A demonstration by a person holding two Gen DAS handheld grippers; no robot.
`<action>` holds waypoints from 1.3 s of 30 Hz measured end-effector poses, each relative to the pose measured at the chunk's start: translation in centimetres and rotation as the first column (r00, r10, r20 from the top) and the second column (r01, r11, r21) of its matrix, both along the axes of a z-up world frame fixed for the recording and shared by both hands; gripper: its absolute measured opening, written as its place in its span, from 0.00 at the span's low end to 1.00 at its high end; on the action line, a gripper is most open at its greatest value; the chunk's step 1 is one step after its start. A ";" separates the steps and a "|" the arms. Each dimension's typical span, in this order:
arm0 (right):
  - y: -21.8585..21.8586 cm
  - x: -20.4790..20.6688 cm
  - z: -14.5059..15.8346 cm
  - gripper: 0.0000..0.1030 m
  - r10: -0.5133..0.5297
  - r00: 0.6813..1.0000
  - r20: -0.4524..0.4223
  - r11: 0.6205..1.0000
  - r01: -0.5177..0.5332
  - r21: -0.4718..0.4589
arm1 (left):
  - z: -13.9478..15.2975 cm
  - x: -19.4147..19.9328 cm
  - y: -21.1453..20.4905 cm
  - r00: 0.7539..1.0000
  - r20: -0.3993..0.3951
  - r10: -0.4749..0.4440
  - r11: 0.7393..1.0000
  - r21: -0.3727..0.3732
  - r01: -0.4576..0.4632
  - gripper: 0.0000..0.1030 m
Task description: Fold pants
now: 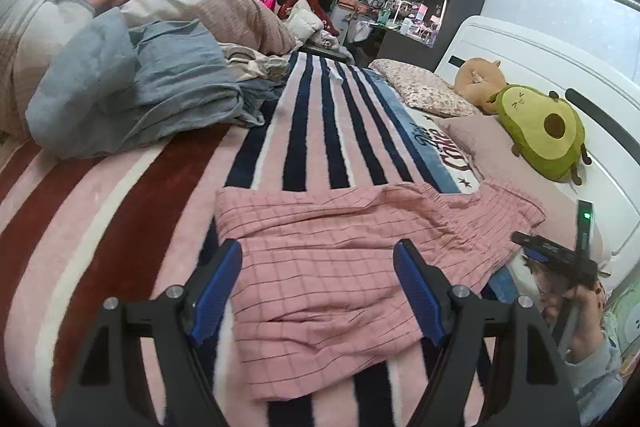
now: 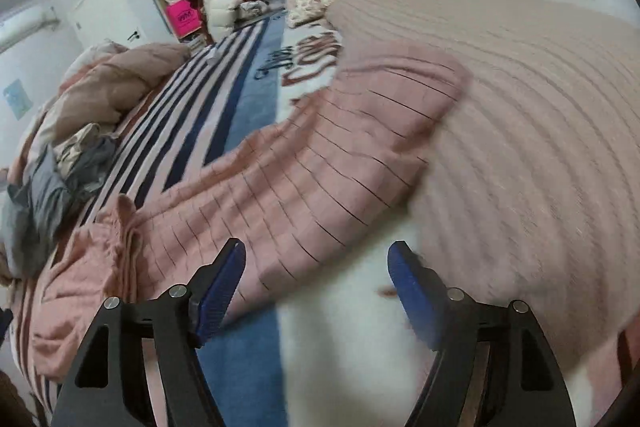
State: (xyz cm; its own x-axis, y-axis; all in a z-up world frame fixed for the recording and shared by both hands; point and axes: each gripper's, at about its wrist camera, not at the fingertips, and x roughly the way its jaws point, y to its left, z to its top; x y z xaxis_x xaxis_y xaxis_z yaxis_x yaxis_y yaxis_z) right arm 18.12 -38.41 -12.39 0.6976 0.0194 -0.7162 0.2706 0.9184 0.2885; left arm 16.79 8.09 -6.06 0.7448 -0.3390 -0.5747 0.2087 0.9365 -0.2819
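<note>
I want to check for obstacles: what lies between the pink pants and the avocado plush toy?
In the left wrist view, only a pink pillow lies between the pink pants and the avocado plush; the plush rests on it.

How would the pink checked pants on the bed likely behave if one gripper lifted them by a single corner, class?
The pink checked pants would probably droop and hang limp: they already lie rumpled with soft creases. They look thin, so likely light. On the fleecy striped blanket they may cling and drag rather than slide. Both the left gripper and right gripper are open.
</note>
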 end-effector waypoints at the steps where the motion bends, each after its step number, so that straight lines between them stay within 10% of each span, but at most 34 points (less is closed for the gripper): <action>1: 0.4 0.7 0.0 0.68 0.010 1.000 -0.001 1.000 -0.010 -0.012 | 0.1 0.0 -0.2 1.000 0.002 -0.002 1.000 0.000 0.002 0.73; 9: -0.1 5.1 -2.0 0.69 -0.193 0.979 -0.067 0.981 0.194 -0.003 | 0.5 1.0 0.2 1.000 0.016 0.009 1.000 0.015 -0.009 0.73; 10: -0.3 5.1 -1.9 0.64 -0.202 0.978 -0.042 0.979 0.203 0.009 | 0.7 1.3 0.3 1.000 0.020 0.011 1.000 0.019 -0.011 0.73; 13: -0.3 5.4 -0.9 0.04 -0.174 0.985 0.009 0.985 0.174 0.010 | 1.4 1.9 0.8 0.999 0.044 0.016 1.000 0.025 -0.017 0.73; 24: 10.0 5.1 9.9 0.02 0.206 0.938 0.280 0.977 -0.182 -0.110 | 0.9 1.7 4.0 0.997 0.052 0.054 0.998 -0.048 -0.052 0.73; 28: 17.3 4.4 11.4 0.02 0.459 0.833 0.309 0.888 -0.442 -0.129 | 0.7 1.1 4.9 0.996 0.053 0.068 0.997 -0.048 -0.066 0.73; 34: 26.9 2.3 7.4 0.03 0.778 0.613 0.136 0.628 -0.762 -0.158 | 0.2 0.6 5.7 0.996 0.045 0.076 0.996 -0.058 -0.073 0.73; 39: 29.0 1.7 1.8 0.09 0.811 0.585 -0.023 0.577 -0.805 -0.136 | 0.1 0.3 5.5 0.998 0.038 0.057 0.997 -0.055 -0.055 0.74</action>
